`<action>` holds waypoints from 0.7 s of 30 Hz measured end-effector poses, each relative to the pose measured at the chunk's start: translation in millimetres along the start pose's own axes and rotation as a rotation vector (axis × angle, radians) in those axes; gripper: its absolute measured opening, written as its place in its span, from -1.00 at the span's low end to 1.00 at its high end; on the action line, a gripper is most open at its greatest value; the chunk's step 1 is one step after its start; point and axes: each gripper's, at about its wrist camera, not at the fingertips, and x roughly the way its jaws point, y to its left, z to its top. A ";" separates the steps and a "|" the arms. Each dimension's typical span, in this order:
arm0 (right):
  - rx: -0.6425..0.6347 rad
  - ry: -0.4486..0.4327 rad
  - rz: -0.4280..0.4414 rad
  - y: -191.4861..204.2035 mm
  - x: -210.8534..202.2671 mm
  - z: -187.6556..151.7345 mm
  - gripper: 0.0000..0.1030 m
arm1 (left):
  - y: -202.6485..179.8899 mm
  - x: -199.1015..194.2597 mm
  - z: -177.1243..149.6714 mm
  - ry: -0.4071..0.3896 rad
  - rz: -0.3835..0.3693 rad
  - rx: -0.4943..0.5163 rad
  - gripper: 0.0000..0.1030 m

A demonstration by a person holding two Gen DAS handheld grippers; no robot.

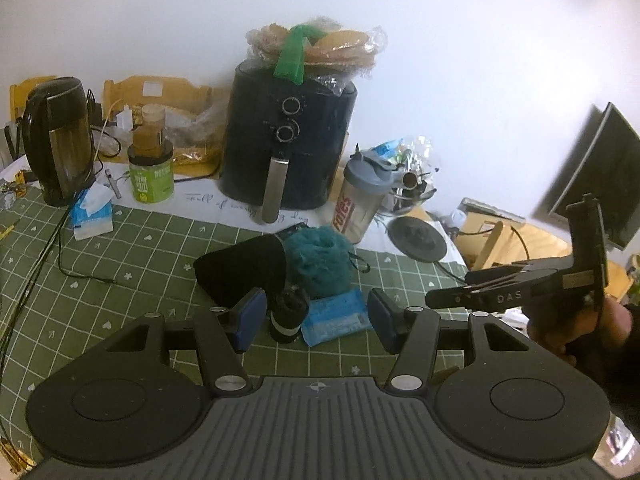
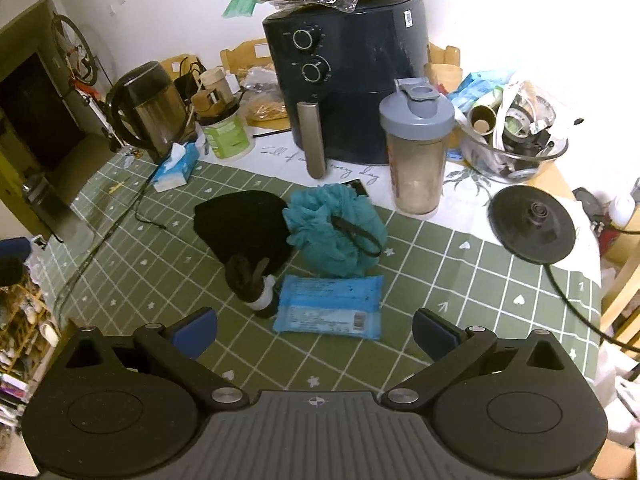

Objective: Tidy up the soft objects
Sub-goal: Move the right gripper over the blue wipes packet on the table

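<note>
A teal mesh bath sponge (image 1: 320, 262) (image 2: 334, 230), a black knit hat (image 1: 244, 270) (image 2: 244, 226), a rolled black sock with a white band (image 1: 287, 314) (image 2: 256, 284) and a blue wipes pack (image 1: 335, 316) (image 2: 330, 306) lie together on the green grid tablecloth (image 1: 120, 292) (image 2: 460, 280). My left gripper (image 1: 316, 318) is open and empty, just above the sock and wipes pack. My right gripper (image 2: 314, 334) is open and empty, hovering in front of the wipes pack; it also shows at the right of the left wrist view (image 1: 446, 286).
Behind the soft things stand a black air fryer (image 1: 290, 140) (image 2: 348, 88), a shaker bottle (image 1: 362, 200) (image 2: 418, 152), a kettle (image 1: 60, 140) (image 2: 150, 108), a green jar (image 1: 151, 172), a tissue pack (image 1: 90, 212) (image 2: 176, 168), a kettle base (image 2: 532, 222) and a glass bowl of clutter (image 2: 516, 132). Cables trail at the left.
</note>
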 end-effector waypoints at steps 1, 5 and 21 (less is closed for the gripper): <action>-0.013 -0.005 -0.011 0.1 2.4 -1.0 1.00 | 0.6 0.4 -0.1 0.006 -0.001 -0.001 0.07; -0.042 -0.015 -0.015 -2.0 12.7 -5.6 1.00 | 3.9 0.7 -1.2 0.018 0.004 0.004 0.07; -0.074 0.054 -0.011 -3.4 80.8 -11.9 1.00 | 33.2 4.5 -14.3 0.111 0.055 0.005 0.07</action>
